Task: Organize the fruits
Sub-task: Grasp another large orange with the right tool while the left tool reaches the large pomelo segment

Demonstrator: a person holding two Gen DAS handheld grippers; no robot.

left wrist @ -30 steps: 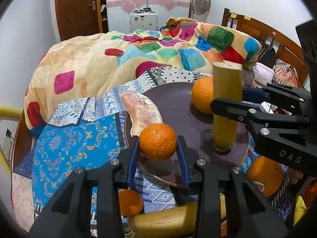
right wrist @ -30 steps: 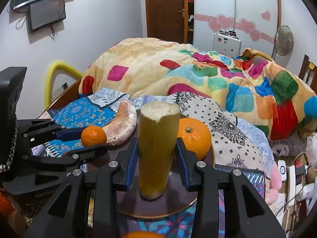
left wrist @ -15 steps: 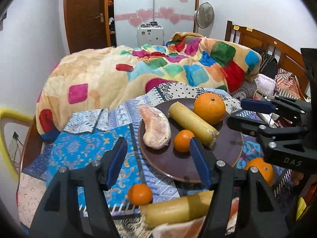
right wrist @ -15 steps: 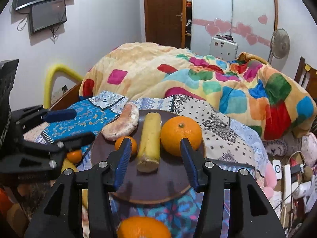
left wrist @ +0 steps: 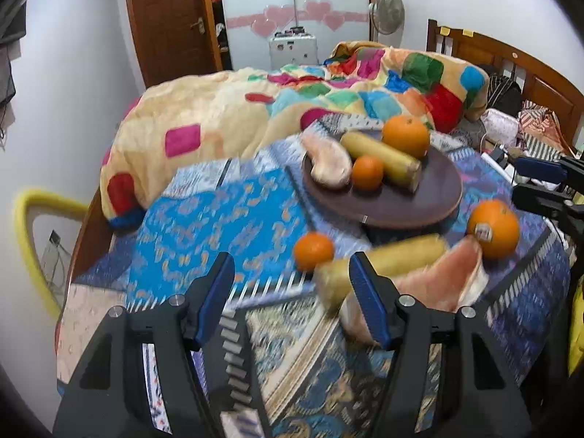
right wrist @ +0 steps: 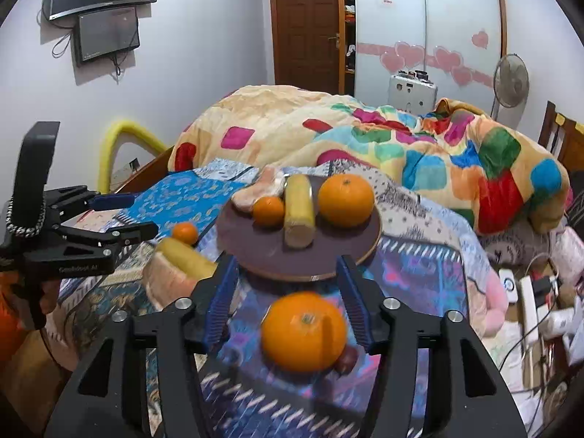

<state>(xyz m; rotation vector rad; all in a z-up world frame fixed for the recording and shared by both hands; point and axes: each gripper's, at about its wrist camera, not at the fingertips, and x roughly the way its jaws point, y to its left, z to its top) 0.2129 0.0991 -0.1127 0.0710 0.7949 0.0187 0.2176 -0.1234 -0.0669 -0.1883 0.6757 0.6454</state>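
A dark round plate (left wrist: pixel 430 200) (right wrist: pixel 255 252) on the patterned cloth holds a big orange (left wrist: pixel 406 135) (right wrist: pixel 346 200), a small orange (left wrist: pixel 367 172) (right wrist: pixel 268 211), a yellow stalk piece (left wrist: pixel 383 162) (right wrist: pixel 299 211) and a pink fruit slice (left wrist: pixel 326 162) (right wrist: pixel 255 191). Off the plate lie a small orange (left wrist: pixel 314 250) (right wrist: pixel 185 233), a yellow stalk (left wrist: pixel 379 264) (right wrist: pixel 186 255), a pink slice (left wrist: pixel 438 281) and a stickered big orange (left wrist: pixel 493 228) (right wrist: pixel 303 331). My left gripper (left wrist: pixel 292 292) is open and empty. My right gripper (right wrist: pixel 286 294) is open, above the stickered orange.
A colourful quilt (left wrist: pixel 292 109) is heaped behind the plate. A wooden headboard (left wrist: pixel 511 62) and clutter with cables (right wrist: pixel 529 292) lie to the right. A yellow padded rail (left wrist: pixel 29 241) is at the left edge.
Both grippers let go: the small orange and the yellow stalk now lie on the plate. Both grippers opened and drew back toward the near fruits.
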